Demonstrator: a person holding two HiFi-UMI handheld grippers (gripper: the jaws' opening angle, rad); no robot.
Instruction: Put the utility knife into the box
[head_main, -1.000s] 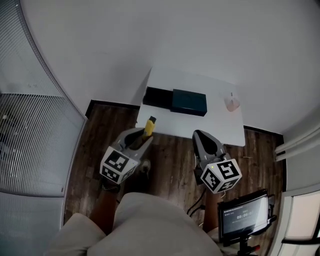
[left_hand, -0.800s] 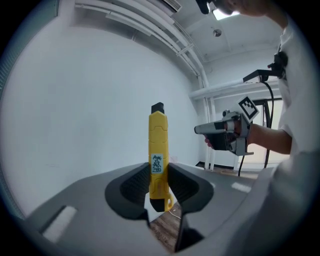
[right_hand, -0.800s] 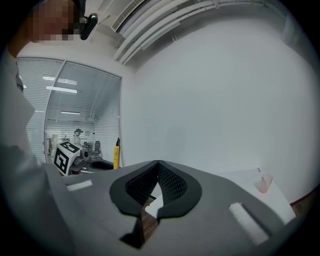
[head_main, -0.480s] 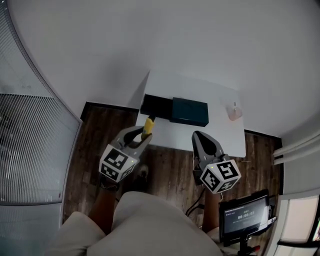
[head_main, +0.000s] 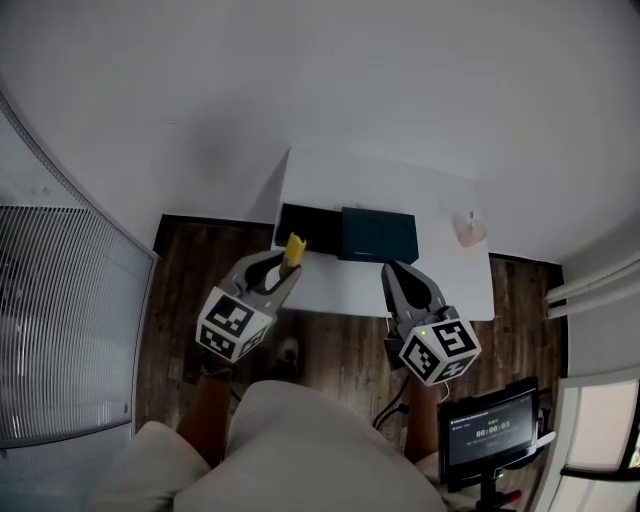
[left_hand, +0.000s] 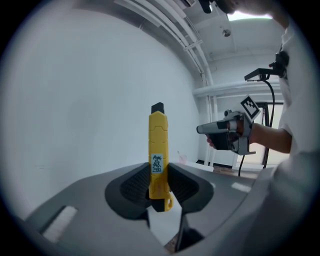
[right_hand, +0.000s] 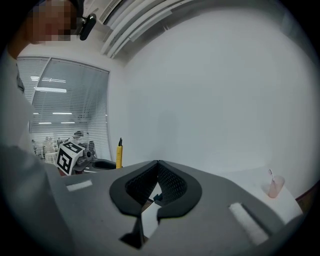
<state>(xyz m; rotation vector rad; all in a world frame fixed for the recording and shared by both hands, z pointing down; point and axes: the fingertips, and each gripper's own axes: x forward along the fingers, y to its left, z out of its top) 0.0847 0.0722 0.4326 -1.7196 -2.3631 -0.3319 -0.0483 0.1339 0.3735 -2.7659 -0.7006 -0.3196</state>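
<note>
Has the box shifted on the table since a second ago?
No. The box keeps its left end at the table's left edge and the same gap to the pink cup.

bright, even light; fisheye edges

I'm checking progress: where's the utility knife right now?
Not boxed yet: the knife stands upright between the fingers of the left gripper, at the head view's left, near the table's near-left corner, just short of the box.
</note>
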